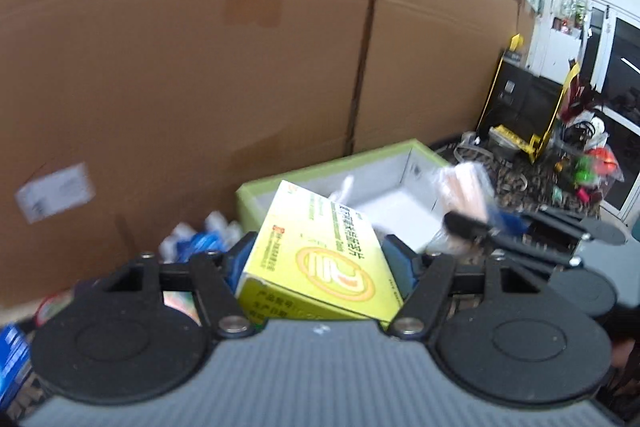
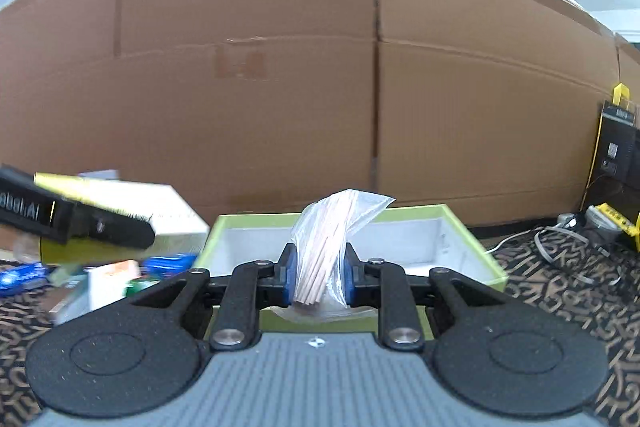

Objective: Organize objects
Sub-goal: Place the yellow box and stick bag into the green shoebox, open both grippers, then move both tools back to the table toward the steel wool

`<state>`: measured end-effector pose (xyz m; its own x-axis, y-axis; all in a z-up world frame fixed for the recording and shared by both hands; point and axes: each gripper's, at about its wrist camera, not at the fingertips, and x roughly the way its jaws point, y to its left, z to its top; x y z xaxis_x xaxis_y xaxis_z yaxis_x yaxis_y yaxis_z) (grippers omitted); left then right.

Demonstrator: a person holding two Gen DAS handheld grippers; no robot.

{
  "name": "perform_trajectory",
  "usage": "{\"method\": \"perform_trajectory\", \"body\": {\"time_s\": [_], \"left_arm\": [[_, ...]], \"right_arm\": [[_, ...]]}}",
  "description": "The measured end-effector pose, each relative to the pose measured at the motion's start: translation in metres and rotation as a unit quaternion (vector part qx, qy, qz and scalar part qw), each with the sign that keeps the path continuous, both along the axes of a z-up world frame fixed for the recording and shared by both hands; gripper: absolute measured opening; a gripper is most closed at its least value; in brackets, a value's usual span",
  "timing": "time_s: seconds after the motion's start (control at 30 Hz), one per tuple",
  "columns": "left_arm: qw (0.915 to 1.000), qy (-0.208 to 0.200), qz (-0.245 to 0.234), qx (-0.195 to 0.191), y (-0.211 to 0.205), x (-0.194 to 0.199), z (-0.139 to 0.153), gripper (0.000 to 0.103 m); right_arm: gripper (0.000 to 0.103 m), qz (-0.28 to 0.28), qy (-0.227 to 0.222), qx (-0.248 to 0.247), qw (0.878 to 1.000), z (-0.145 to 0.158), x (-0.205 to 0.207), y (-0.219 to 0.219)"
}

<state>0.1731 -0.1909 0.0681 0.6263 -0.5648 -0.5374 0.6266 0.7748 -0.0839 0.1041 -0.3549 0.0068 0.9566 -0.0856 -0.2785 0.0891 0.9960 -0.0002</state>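
patterned cloth [image 2: 560, 291]; yellow carton [image 1: 320, 255] between left hand-held gripper [image 1: 320, 259] fingers

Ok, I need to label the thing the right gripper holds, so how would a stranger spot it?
Start at the big cardboard wall, then drop to the open green tray before it. Just in front, the right gripper is shut on a clear bag of thin wooden sticks; unlike the yellow carton in the left gripper, it is see-through and soft.
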Motion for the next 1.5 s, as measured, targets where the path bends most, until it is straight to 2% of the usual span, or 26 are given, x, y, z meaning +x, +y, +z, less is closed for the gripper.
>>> {"method": "perform_trajectory", "body": {"time_s": [0.13,0.27,0.37,0.47,0.6,0.63,0.67,0.7,0.73,0.77,0.87,1.0,1.17,1.33,1.5], "left_arm": [[1.0000,-0.002,-0.003,-0.002,-0.040,0.031,-0.010,0.067],[0.9995,0.030,-0.008,-0.002,-0.074,0.065,-0.036,0.067],[0.9990,0.042,0.000,0.019,-0.093,0.084,-0.059,0.067],[0.9979,0.051,0.005,0.039,-0.105,0.097,-0.078,0.067],[0.9972,0.058,0.009,0.047,-0.116,0.106,-0.093,0.067],[0.9974,0.056,0.010,0.045,-0.117,0.106,-0.095,0.073],[0.9976,0.052,0.009,0.046,-0.117,0.106,-0.095,0.081],[0.9979,0.045,0.010,0.046,-0.117,0.105,-0.095,0.094],[0.9984,0.035,0.014,0.043,-0.116,0.102,-0.093,0.101],[0.9988,0.026,0.016,0.038,-0.114,0.100,-0.091,0.103],[0.9994,0.023,0.014,0.021,-0.102,0.092,-0.078,0.103],[0.9996,0.016,0.019,-0.014,-0.077,0.072,-0.059,0.103],[0.9990,-0.021,0.031,-0.025,-0.046,0.028,-0.037,0.103],[0.9977,-0.040,0.052,-0.015,-0.009,-0.020,-0.027,0.103],[0.9955,-0.052,0.079,0.004,0.040,-0.063,-0.035,0.103]], "right_arm": [[0.025,-0.017,0.025,-0.018,0.999,-0.007,0.040,-0.026],[0.025,-0.019,0.071,-0.020,0.997,-0.021,0.082,-0.050],[0.025,-0.022,0.103,-0.010,0.994,-0.034,0.103,-0.067],[0.025,-0.018,0.126,0.001,0.992,-0.045,0.115,-0.079],[0.026,-0.014,0.153,0.009,0.988,-0.054,0.128,-0.087],[0.029,-0.014,0.157,0.011,0.987,-0.054,0.130,-0.089],[0.038,-0.014,0.156,0.010,0.988,-0.054,0.129,-0.090],[0.046,-0.013,0.152,0.006,0.988,-0.052,0.127,-0.088],[0.055,-0.009,0.143,0.001,0.990,-0.050,0.122,-0.088],[0.058,-0.001,0.133,-0.004,0.991,-0.047,0.118,-0.086],[0.069,0.005,0.102,-0.023,0.995,-0.032,0.099,-0.081],[0.071,-0.001,0.050,-0.014,0.999,-0.009,0.070,-0.083],[0.082,0.004,-0.009,0.002,1.000,0.008,0.024,-0.068],[0.087,0.023,-0.031,0.008,0.999,0.003,-0.021,-0.037],[0.090,0.048,-0.011,0.015,0.999,-0.017,-0.039,-0.003]]}}
